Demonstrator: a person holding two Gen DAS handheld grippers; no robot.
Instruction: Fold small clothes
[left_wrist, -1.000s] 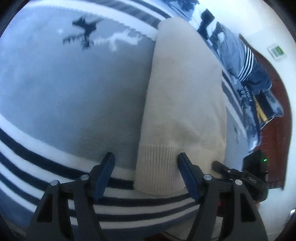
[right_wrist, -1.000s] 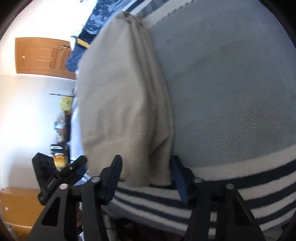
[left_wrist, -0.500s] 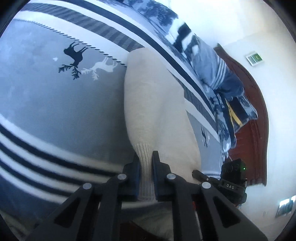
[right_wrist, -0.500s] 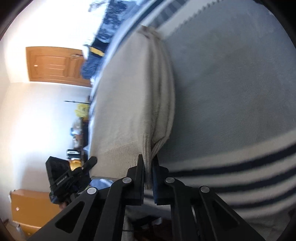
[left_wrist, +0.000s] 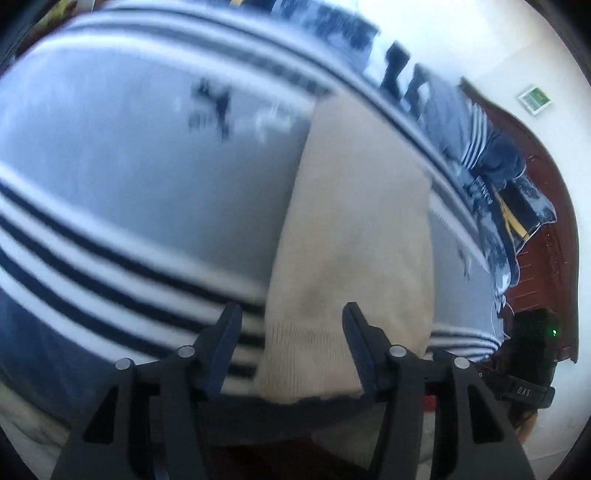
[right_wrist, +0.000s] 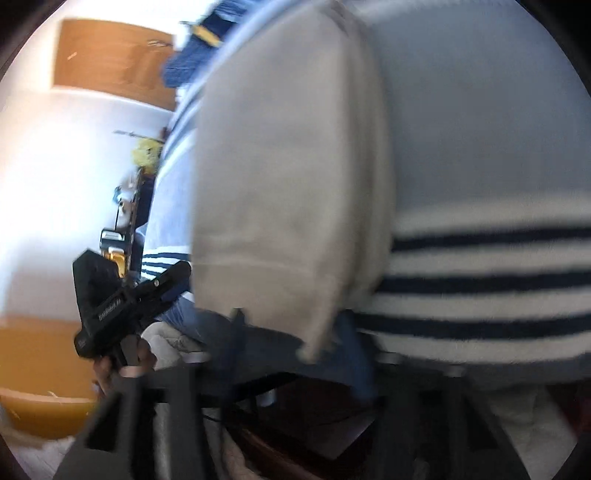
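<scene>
A cream knitted garment (left_wrist: 354, 229), folded into a long strip, lies on the blue striped blanket (left_wrist: 110, 192). Its ribbed hem hangs at the near blanket edge. My left gripper (left_wrist: 291, 332) is open, its jaws on either side of the hem's left part without pinching it. In the right wrist view the same garment (right_wrist: 288, 177) fills the middle. My right gripper (right_wrist: 295, 343) is blurred but open, with the hem's right corner hanging loose between the jaws. The left gripper (right_wrist: 122, 295) shows at the left there.
The blanket has navy and white stripes (right_wrist: 480, 280) near its front edge and deer prints (left_wrist: 218, 107) farther back. Rumpled blue bedding (left_wrist: 487, 155) lies by a dark wooden headboard (left_wrist: 550, 236). A wooden door (right_wrist: 110, 62) and a yellow box (right_wrist: 40, 373) are to the left.
Both grippers were shut on the hem corners half a second ago; both have opened, let the garment go and pulled back toward the blanket's near edge. The garment lies flat again.
</scene>
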